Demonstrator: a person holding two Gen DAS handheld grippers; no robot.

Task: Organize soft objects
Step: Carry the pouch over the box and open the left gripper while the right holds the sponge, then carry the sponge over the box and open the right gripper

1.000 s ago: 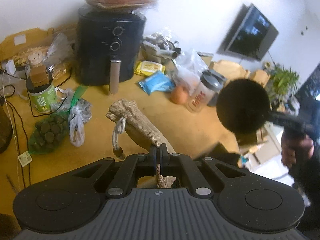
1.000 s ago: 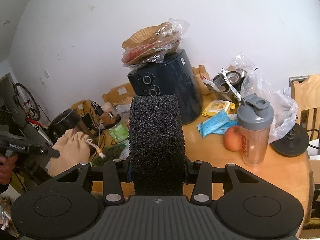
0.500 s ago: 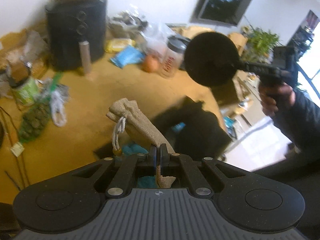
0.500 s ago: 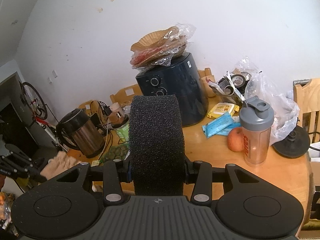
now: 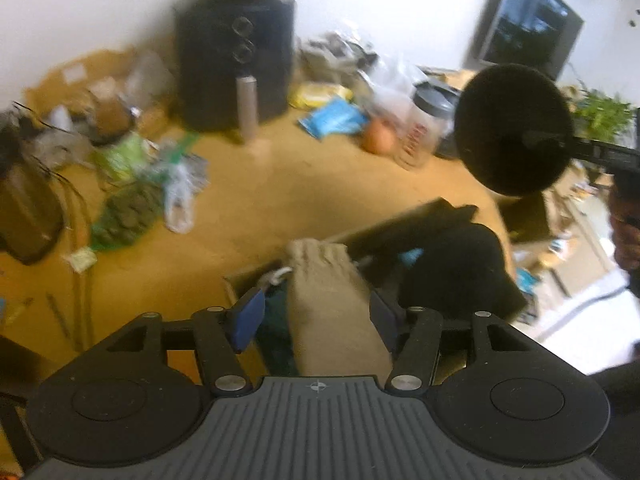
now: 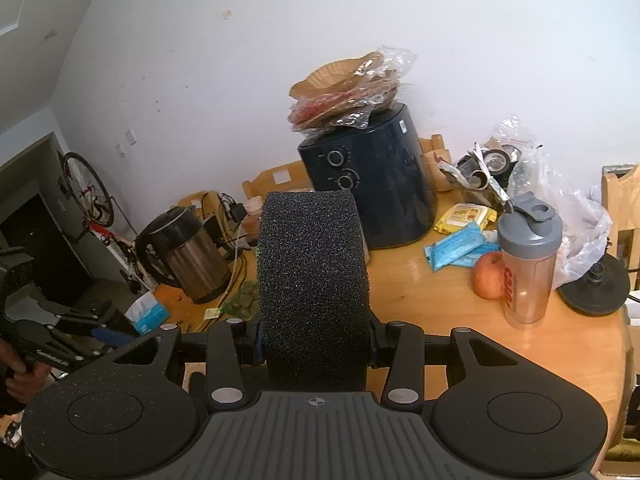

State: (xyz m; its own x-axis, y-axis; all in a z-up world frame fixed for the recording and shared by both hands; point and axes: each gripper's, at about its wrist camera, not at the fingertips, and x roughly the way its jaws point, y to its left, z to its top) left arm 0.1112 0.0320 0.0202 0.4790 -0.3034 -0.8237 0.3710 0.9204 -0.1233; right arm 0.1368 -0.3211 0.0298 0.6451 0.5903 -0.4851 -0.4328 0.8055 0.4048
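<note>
Low in the left wrist frame, the tan burlap drawstring pouch [image 5: 332, 304] lies lengthwise between the spread, released left gripper [image 5: 316, 316] jaws, above the dark box [image 5: 404, 228], while the right gripper [image 6: 314, 344] clenches the black foam roller [image 6: 312, 288].

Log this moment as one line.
left claw: open, burlap pouch between fingers over box | right claw: shut on foam sponge

Left claw [image 5: 316, 312]: jaws spread wide, blue pads [image 5: 249, 317] clear of burlap pouch [image 5: 334, 312] lying between them, no squeeze visible. Right claw [image 6: 314, 344]: jaws closed onto black foam sponge [image 6: 312, 280], sponge upright between them. Right hand [image 5: 626, 236] grips handle behind own claw.
</note>
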